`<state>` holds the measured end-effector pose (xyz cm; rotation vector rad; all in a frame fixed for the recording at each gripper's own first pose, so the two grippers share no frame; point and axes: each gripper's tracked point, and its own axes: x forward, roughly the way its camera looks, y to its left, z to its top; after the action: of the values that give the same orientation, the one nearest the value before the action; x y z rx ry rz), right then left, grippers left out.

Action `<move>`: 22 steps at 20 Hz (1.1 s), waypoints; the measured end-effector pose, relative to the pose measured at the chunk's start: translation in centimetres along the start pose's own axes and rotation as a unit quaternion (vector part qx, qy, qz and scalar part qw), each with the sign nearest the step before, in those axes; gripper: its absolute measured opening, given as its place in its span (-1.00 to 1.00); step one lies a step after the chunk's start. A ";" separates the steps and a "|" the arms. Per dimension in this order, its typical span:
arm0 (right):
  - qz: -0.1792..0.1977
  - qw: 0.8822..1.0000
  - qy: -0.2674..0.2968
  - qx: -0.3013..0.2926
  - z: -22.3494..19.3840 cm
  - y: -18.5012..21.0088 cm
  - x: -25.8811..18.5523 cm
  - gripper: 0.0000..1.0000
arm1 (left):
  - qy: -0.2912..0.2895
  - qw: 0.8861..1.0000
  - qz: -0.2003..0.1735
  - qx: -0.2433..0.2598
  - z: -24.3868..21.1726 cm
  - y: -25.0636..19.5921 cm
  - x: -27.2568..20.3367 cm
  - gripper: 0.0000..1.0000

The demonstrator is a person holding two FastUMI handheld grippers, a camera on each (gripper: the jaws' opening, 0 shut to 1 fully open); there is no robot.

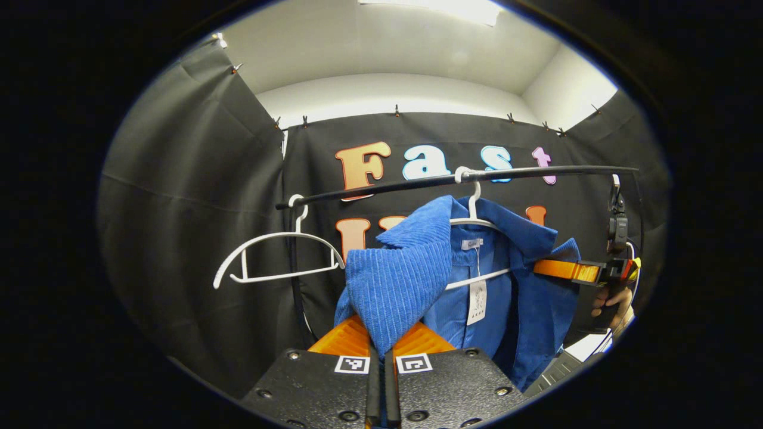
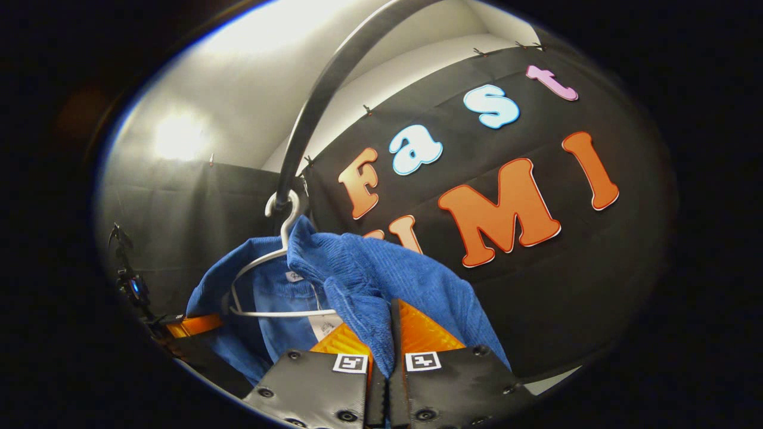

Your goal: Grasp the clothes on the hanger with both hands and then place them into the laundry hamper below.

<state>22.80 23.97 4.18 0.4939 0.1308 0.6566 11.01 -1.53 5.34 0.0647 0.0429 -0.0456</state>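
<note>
A blue corduroy shirt [image 1: 411, 274] hangs on a white hanger [image 1: 475, 221] hooked over a black rail [image 1: 417, 183]. My left gripper [image 1: 381, 336] is shut on a fold of the shirt's near shoulder, and the cloth drapes down between its fingers. My right gripper [image 1: 563, 269] reaches in from the right and pinches the shirt's other shoulder. In the right gripper view, that gripper [image 2: 390, 319] is shut on blue cloth [image 2: 381, 280] just below the hanger [image 2: 268, 262]. The left gripper [image 2: 194, 326] shows at the lower left against the shirt.
An empty white hanger [image 1: 274, 256] hangs on the rail to the left of the shirt. A paper tag [image 1: 477, 301] dangles inside the collar. A hand [image 1: 614, 301] holds the right gripper's handle. Black cloth walls close the booth behind and at both sides.
</note>
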 end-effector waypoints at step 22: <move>-0.010 0.982 -0.033 0.184 9.7 -8.8 7.5 -0.81 | -0.024 0.998 0.060 0.027 5.5 8.7 4.1 -0.95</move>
<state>36.16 18.68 8.76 0.8689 0.1961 0.5982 15.71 6.65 11.17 0.1207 -0.0108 0.0726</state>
